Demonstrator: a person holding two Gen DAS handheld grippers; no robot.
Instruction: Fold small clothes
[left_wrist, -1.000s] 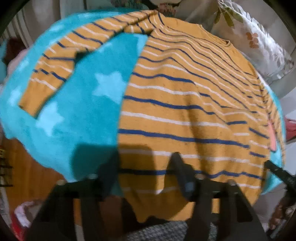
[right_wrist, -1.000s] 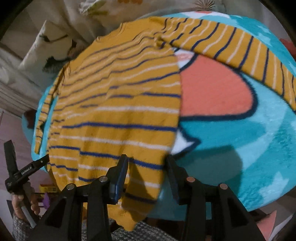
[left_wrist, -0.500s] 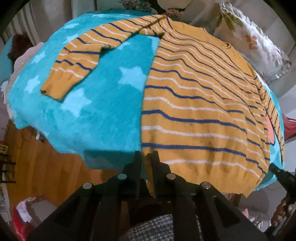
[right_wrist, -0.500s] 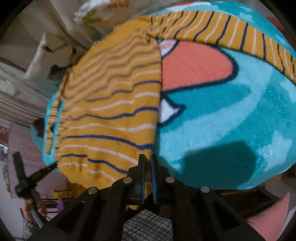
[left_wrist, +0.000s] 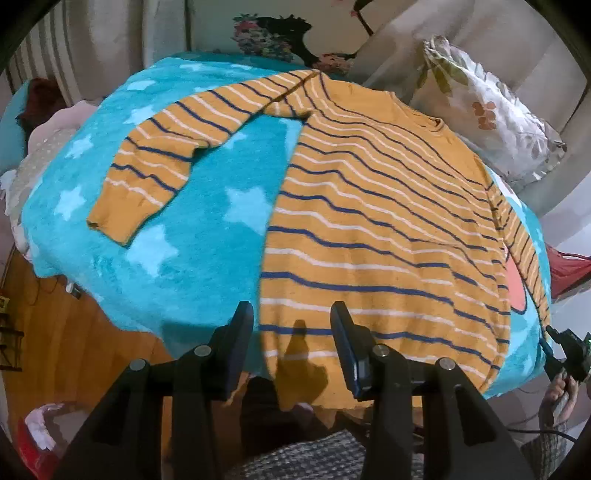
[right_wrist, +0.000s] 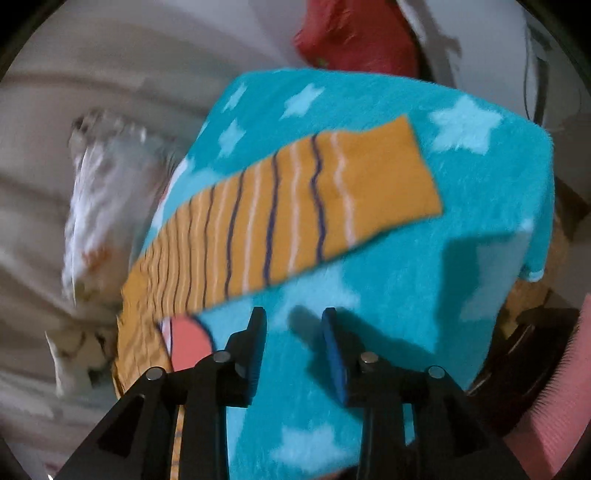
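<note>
An orange sweater with blue and white stripes lies flat on a teal star blanket. Its left sleeve bends down toward the blanket's left side. My left gripper is open and empty above the sweater's lower left hem corner. In the right wrist view the right sleeve stretches across the blanket, cuff to the right. My right gripper is open and empty, just below that sleeve, over bare blanket.
A floral pillow and beige sofa back lie behind the sweater. Wooden floor shows at lower left. A red cloth lies beyond the blanket. A pink ribbed object sits at lower right. The other gripper shows at the right edge.
Both grippers were shut on the sweater's hem corners half a second ago; both have let go and opened. The right gripper has swung right toward the right sleeve.
</note>
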